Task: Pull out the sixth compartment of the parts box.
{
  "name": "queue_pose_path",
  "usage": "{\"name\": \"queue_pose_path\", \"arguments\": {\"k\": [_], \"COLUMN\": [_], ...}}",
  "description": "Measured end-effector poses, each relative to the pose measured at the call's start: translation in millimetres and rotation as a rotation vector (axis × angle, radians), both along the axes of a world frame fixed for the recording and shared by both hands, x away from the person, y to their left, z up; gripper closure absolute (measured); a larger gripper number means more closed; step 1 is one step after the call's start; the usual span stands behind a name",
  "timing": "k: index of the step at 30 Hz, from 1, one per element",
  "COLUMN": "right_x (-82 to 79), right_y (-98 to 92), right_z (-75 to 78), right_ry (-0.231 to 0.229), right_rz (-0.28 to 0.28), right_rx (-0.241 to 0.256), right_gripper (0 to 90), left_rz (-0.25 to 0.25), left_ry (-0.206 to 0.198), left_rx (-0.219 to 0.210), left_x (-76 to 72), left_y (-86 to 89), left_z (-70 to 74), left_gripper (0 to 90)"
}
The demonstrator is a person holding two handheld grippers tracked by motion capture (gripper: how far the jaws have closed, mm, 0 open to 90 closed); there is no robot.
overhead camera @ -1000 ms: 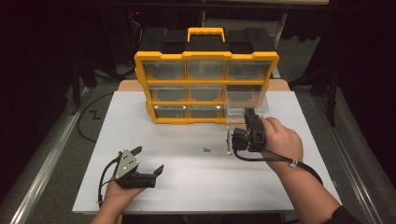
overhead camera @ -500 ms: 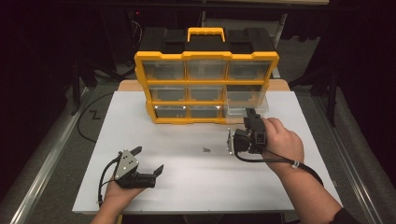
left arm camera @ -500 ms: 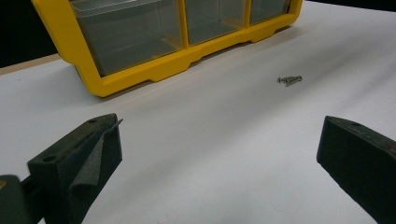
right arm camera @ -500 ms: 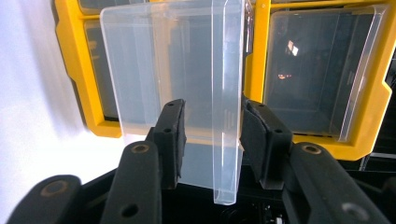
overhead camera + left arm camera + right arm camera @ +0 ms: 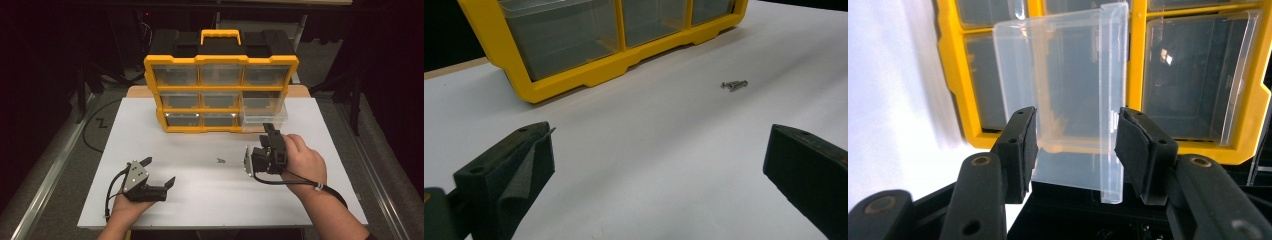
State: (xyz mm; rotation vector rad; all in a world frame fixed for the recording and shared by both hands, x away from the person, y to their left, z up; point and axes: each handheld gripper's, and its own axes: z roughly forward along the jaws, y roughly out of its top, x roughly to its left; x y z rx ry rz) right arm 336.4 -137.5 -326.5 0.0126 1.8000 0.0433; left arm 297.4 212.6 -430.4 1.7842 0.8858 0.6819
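Right claw (image 5: 261,145) unmoved at pulled-out drawer (image 5: 263,116), left claw (image 5: 159,172) unchanged

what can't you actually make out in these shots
- Screws: high view, too small to count; the left gripper view shows a small cluster.
- Right gripper: its jaws flank the clear drawer, contact unclear.
- Organizer: bin contents dim behind plastic.
- Left gripper: open, empty.

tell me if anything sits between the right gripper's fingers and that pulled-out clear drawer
Nothing visible does. In the right gripper view the fingers flank the clear drawer, with no object in the gaps. The screws lie off to the side on the table.
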Motion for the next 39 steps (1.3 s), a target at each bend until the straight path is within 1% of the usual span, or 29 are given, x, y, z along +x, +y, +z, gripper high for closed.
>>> {"name": "queue_pose_path", "arguments": {"k": [1,3,5,7,8,9,10,11,12,15,16,17,18,19,20,22,23,24,25,27,29,31,32,33,34,36,37,38,39], "right_x": [-1.7,-4.5,-8.2,-11.8,-14.7,-16.7,-18.2,-18.5,-20.8,-23.2,-23.9,-25.0,-26.5,-26.5,-26.8,-27.3,-28.6,-28.6,-28.3,-29.1,-28.8,-28.0,-28.8,-28.6,-28.7,-28.5,-27.6,-28.0,-27.6], "right_y": [0.0,-0.3,-0.1,0.3,0.7,1.0,1.3,1.0,1.3,1.3,1.4,1.4,1.8,1.6,1.4,1.2,1.5,1.5,1.1,1.0,0.2,-0.6,-0.2,-0.5,-0.3,-0.7,-1.1,-1.3,-1.4], "right_z": [-1.0,-3.6,-7.2,-10.9,-12.9,-14.9,-16.3,-19.5,-22.6,-31.0,-33.9,-37.5,-40.1,-42.5,-46.5,-52.9,-58.7,-58.7,-62.6,-69.8,-76.6,-83.3,-85.2,-89.3,-91.0,-97.4,-98.0,-100.6,-102.0], "right_ry": [0.007,0.002,0.013,0.013,0.021,0.019,0.021,0.017,0.024,0.036,0.030,0.034,0.041,0.043,0.035,0.043,0.061,0.061,0.066,0.077,0.072,0.074,0.088,0.093,0.095,0.108,0.106,0.100,0.102], "right_rz": [-0.008,0.010,0.002,0.014,0.001,0.011,0.009,0.027,0.016,0.022,0.029,0.025,0.020,0.028,0.034,0.035,0.020,0.020,0.025,0.013,0.016,0.023,0.006,0.008,0.004,0.003,0.010,0.003,0.005], "right_rx": [0.005,-0.002,0.007,0.009,0.020,0.018,0.014,0.020,0.016,0.026,0.021,0.027,0.014,0.015,0.023,0.027,0.019,0.019,0.028,0.026,0.040,0.044,0.035,0.039,0.033,0.055,0.043,0.050,0.039], "right_gripper": [51.7,50.5,49.8,49.2,49.1,48.6,48.4,48.0,47.7,47.3,47.1,46.7,46.2,45.6,45.1,44.9,43.8,43.8,43.3,42.6,41.0,39.8,39.0,38.3,37.8,37.3,37.1,36.4,35.7], "left_rz": [0.001,0.000,0.000,0.000,0.001,0.000,0.000,0.000,0.000,0.001,0.001,0.000,0.000,0.000,0.000,-0.001,-0.001,-0.001,-0.001,0.000,0.000,-0.002,-0.004,-0.005,-0.004,-0.006,-0.006,-0.005,-0.005], "left_ry": [-0.002,-0.003,-0.003,-0.004,-0.004,-0.004,-0.004,-0.004,-0.004,-0.004,-0.004,-0.003,-0.003,-0.002,-0.002,-0.003,-0.003,-0.003,-0.002,-0.004,-0.003,-0.002,-0.001,0.000,-0.001,-0.001,0.000,0.002,0.003], "left_rx": [0.001,0.002,0.003,0.002,0.002,0.002,0.003,0.004,0.003,0.002,0.003,0.004,0.004,0.004,0.003,0.003,0.003,0.003,0.004,0.004,0.004,0.008,0.005,0.006,0.007,0.008,0.007,0.008,0.009], "left_x": [0.1,-0.1,-0.1,-0.1,-0.1,-0.1,-0.2,-0.3,-0.3,-0.3,-0.3,-0.2,-0.1,-0.1,-0.2,-0.2,-0.2,-0.3,-0.2,-0.3,-0.3,-0.1,0.0,0.0,0.1,0.3,0.4,0.4,0.5], "left_y": [0.1,0.2,0.2,0.2,0.1,0.1,0.1,0.0,0.0,0.1,0.1,0.2,0.1,-0.1,-0.2,-0.4,-0.4,-0.4,-0.3,-0.1,-0.1,-0.3,-0.8,-0.9,-1.0,-1.2,-1.2,-1.1,-1.1], "left_z": [0.1,0.2,0.2,0.3,0.2,0.2,0.2,0.3,0.3,0.3,0.3,0.2,0.1,0.1,0.0,0.0,0.0,-0.1,0.0,0.1,-0.1,-0.5,-0.8,-0.9,-1.0,-1.2,-1.4,-1.4,-1.6], "left_gripper": [0.9,0.9,0.9,0.9,0.9,0.9,0.9,0.9,0.9,0.9,0.9,0.9,0.9,0.9,0.9,0.9,0.9,0.9,0.9,0.9,0.9,0.9,0.9,0.9,0.9,0.9,0.9,0.9,0.9]}}
